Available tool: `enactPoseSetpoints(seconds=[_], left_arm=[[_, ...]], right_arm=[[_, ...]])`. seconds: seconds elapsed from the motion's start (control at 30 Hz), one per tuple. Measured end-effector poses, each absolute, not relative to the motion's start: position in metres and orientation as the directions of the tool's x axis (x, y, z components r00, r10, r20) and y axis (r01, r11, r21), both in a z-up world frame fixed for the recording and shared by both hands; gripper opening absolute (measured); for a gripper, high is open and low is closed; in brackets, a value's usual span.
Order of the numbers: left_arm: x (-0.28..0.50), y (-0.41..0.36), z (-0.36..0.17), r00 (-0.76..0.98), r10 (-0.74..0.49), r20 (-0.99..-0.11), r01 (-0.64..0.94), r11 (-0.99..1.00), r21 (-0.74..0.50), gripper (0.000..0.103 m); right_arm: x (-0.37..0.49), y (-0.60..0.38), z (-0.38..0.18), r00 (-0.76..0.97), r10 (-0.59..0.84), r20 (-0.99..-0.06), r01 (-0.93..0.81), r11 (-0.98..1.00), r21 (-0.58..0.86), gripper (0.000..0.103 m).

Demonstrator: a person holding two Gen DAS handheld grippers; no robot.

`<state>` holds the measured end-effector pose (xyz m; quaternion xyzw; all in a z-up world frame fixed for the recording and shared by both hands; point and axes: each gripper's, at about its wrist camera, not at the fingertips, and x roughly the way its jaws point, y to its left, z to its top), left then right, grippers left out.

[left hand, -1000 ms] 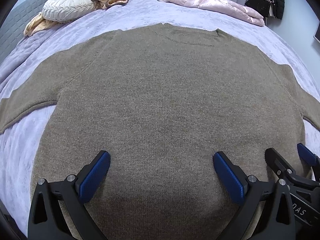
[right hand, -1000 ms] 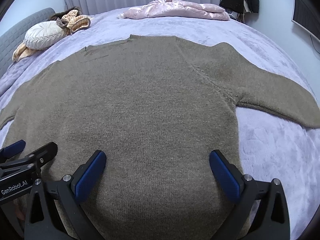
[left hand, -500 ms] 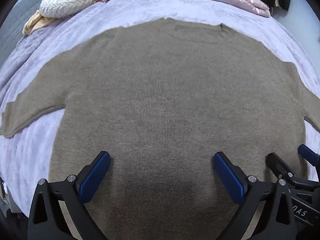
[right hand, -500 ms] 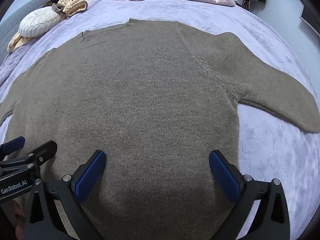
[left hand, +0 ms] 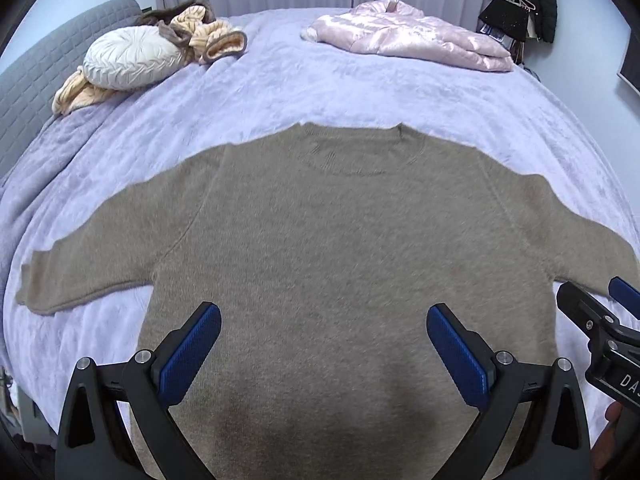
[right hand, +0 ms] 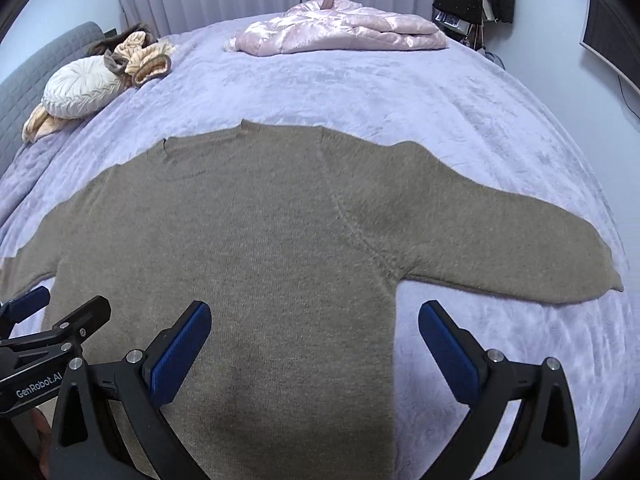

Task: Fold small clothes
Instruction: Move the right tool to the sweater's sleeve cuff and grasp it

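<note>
While the sweater [left hand: 340, 248] lies flat on the bed [left hand: 280, 92], neck away from us and both sleeves spread wide, we hold the left gripper [left hand: 324, 350] and right gripper [right hand: 314, 346] above its lower body, each with jaws wide apart and nothing between them. No fold is started yet, by our reading. To begin well, we would take one sleeve [right hand: 520, 240] near the cuff, pinch only the top knit rather than the bed cover beneath, and carry it across the chest in a straight line so the shoulder seam does not bunch. The knit looks soft and will likely drag on the plush cover, so we should lift before we pull. Further off lie a pink jacket [left hand: 408, 42], a round pillow [left hand: 132, 58] and a striped garment [left hand: 212, 36], all well apart from the sweater and out of our way.
</note>
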<state>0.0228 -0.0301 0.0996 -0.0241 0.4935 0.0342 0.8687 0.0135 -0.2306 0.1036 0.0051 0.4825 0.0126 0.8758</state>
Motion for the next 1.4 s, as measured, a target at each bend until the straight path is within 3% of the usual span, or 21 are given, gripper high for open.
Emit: enactPoseSetpoints(seconds=[0.47, 1.4], left_arm=[[0.032, -0.104, 0.118, 0.525, 0.015, -0.851, 0.015, 1.0, 0.027, 0.103], [0.068, -0.278, 0.103, 0.488, -0.041, -0.872, 0.24, 0.967, 0.089, 0.103]], right_arm=[[0.015, -0.293, 0.126, 0.569, -0.024, -0.822, 0.081, 0.996, 0.027, 0.103], [-0.005, -0.53, 0.073, 0.463, -0.161, -0.872, 0.462, 0.883, 0.082, 0.103]])
